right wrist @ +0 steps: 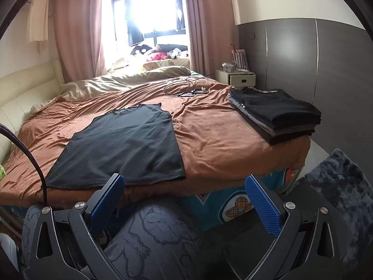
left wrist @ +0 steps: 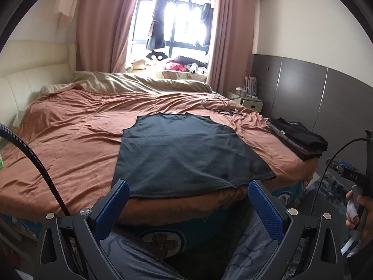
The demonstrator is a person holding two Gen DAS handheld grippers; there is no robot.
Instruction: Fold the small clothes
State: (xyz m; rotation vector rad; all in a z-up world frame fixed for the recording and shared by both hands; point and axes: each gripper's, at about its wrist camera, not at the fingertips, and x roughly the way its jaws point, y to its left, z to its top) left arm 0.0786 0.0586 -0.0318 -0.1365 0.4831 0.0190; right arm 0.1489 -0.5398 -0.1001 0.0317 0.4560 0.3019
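Both tongs in your hands stand spread wide and hold nothing. Your left gripper (left wrist: 187,193) hangs at the foot edge of the bed, its blue-padded fingers (left wrist: 265,206) straddling the hem of the dark sleeveless top (left wrist: 186,154) without touching it. Your right gripper (right wrist: 185,193) sits off to the right of that, its left finger tip overlapping the top's near right corner in view, its right finger over the patterned bed side; contact cannot be told.

The dark sleeveless top (right wrist: 126,144) lies flat and unfolded on the brown bedcover (left wrist: 70,140), neck toward the window, hem along the near edge of the bed. Fabric looks smooth, a few faint creases.

Right of it, well apart, a stack of folded dark clothes (right wrist: 277,114) sits at the near right corner of the bed. Beyond the top, a coil of black cable (right wrist: 184,88) lies on the cover.

Your right hand (left wrist: 359,210) shows at the right edge of the left wrist view, wrapped round a gripper handle. Your patterned blue-grey trouser leg (right wrist: 151,240) fills the space under the right gripper.

Far side: beige bedding bunched at the window end, pink curtains (left wrist: 102,23), bright window with clothes hanging, a small bedside cabinet (right wrist: 235,78) against the grey wardrobe panels. A dark shaggy rug (right wrist: 340,186) lies on the floor at right.
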